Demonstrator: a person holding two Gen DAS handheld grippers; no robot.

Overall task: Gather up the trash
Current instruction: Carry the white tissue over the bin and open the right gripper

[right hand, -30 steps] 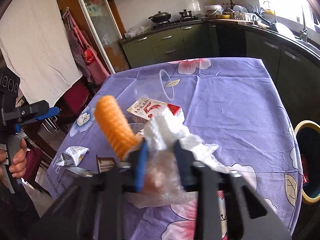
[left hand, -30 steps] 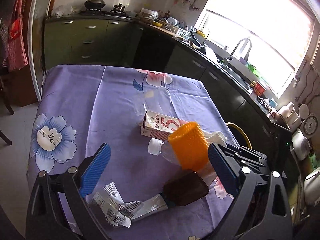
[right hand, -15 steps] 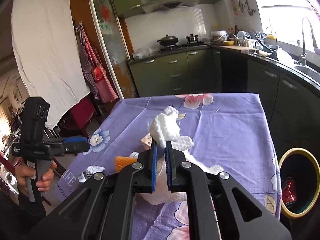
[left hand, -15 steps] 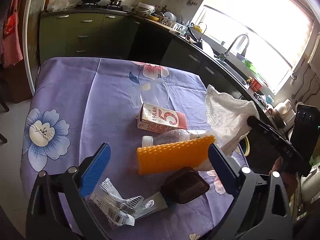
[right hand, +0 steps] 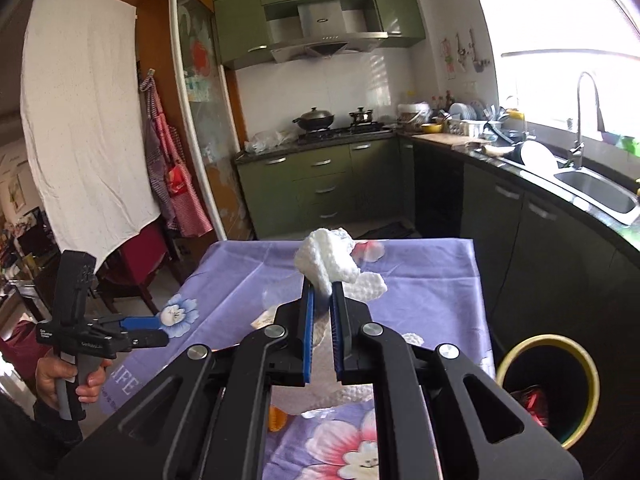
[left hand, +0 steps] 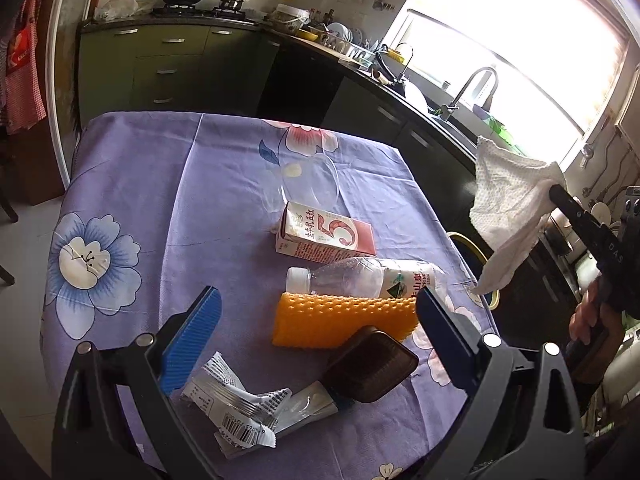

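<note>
Kitchen setting: green cabinets, a sink under a bright window, and a tabletop [left hand: 132, 168] under a lilac floral cloth.

Right tongs [right hand: 323, 300] are clamped on a white paper towel [right hand: 328, 258], which is lifted clear of the cloth out past the tabletop's right edge. A yellow-rimmed bin [right hand: 548, 388] stands on the floor beside that edge, with something red inside. Towel is embossed, crumpled and limp; judged very light, soft and not fragile. It should hold by any bunched fold, though loose corners may trail or catch.

Left tongs [left hand: 316, 320] are spread wide and empty, hovering over the near edge.

Remaining items on the cloth:
- Milk carton [left hand: 326, 236], printed card box lying flat at mid-tabletop; likely light and crushable.
- Clear plastic bottle [left hand: 360, 278] on its side just nearer, white cap, smooth and round; likely to roll, best taken across the body.
- Orange foam sleeve [left hand: 344, 320], dimpled and soft, touching the bottle.
- Brown plastic tray [left hand: 370, 364], rigid, at the near edge.
- Crinkled printed wrapper [left hand: 230, 404], thin film, near edge.
- Transparent cup [left hand: 310, 184] beyond the carton, hard to see.
</note>
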